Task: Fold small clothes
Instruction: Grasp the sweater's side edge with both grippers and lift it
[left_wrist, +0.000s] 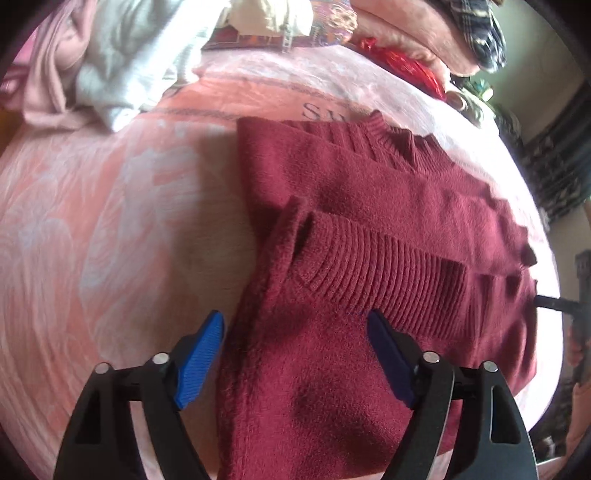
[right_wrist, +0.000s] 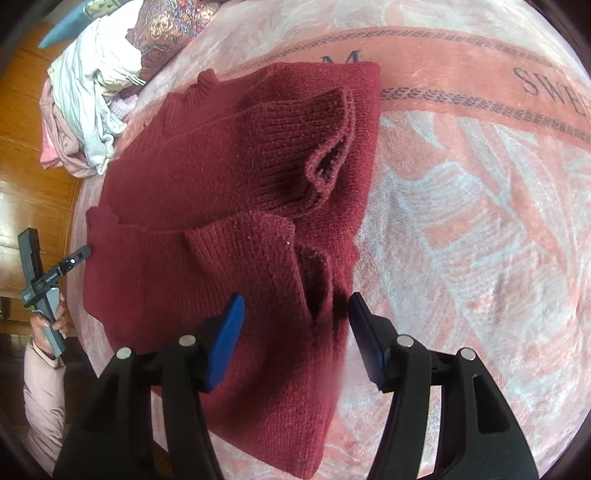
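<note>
A dark red knitted sweater lies partly folded on a pink blanket, its ribbed sleeve cuff laid across the body. My left gripper hovers open over the sweater's near left edge. One blue pad is over the blanket and the other by the cuff, and neither pinches anything. In the right wrist view the sweater shows two folded-in sleeves. My right gripper stands open above its near right edge, straddling a sleeve fold without pressing on it.
A heap of white and pale pink clothes sits at the blanket's far corner beside a patterned cushion. A shiny red item lies at the back. Wooden furniture borders the bed. A person's hand holds the other tool.
</note>
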